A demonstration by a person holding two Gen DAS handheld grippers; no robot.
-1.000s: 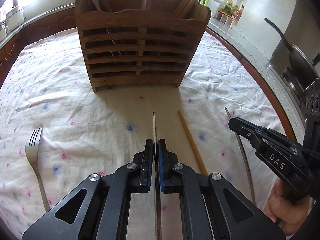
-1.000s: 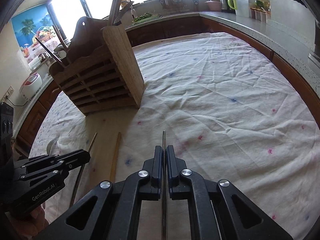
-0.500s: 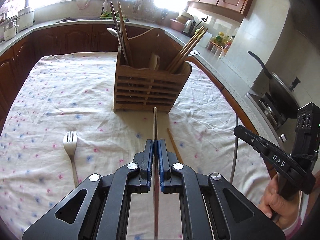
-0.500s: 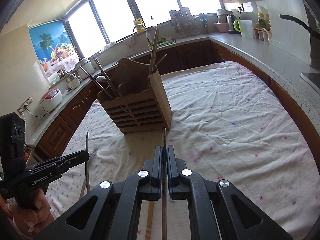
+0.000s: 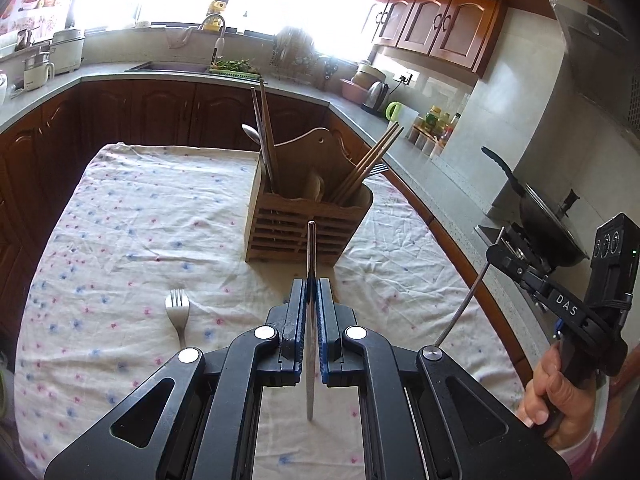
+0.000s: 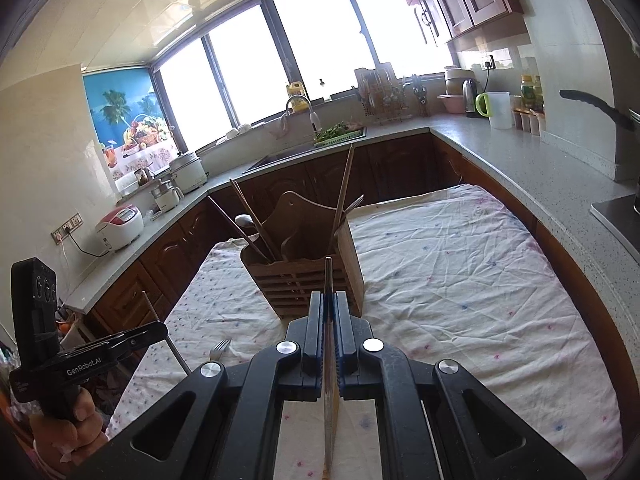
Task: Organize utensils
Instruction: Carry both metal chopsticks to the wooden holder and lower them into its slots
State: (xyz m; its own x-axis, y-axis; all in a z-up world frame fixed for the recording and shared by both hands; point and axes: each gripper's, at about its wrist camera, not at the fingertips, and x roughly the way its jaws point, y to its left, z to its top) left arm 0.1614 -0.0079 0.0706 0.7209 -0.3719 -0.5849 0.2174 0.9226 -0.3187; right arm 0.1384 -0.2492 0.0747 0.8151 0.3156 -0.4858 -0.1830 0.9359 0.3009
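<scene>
A slatted wooden utensil holder (image 5: 308, 220) (image 6: 304, 276) stands upright on the flowered tablecloth (image 5: 132, 232), holding wooden chopsticks (image 5: 368, 164), a spoon and a fork. My left gripper (image 5: 311, 284) (image 6: 162, 328) is shut on a thin metal chopstick (image 5: 311, 248), raised above the cloth and pointing at the holder's front. My right gripper (image 6: 329, 296) (image 5: 494, 250) is shut on a second metal chopstick (image 6: 328, 272) (image 5: 464, 304), also in the air, to the right of the left one. A metal fork (image 5: 178, 312) (image 6: 220, 348) lies on the cloth at the near left.
A grey counter (image 5: 432, 176) runs close along the table's right side, with a black wok (image 5: 548, 220) on the stove and a kettle and jars behind. Dark wooden cabinets and a sink counter (image 6: 304, 152) lie beyond the far edge. A hand (image 5: 556, 392) holds the right gripper.
Both grippers have risen from the cloth, each with its metal chopstick still clamped. The holder now looks farther off and is seen from above. The wooden chopstick on the cloth is out of sight.
</scene>
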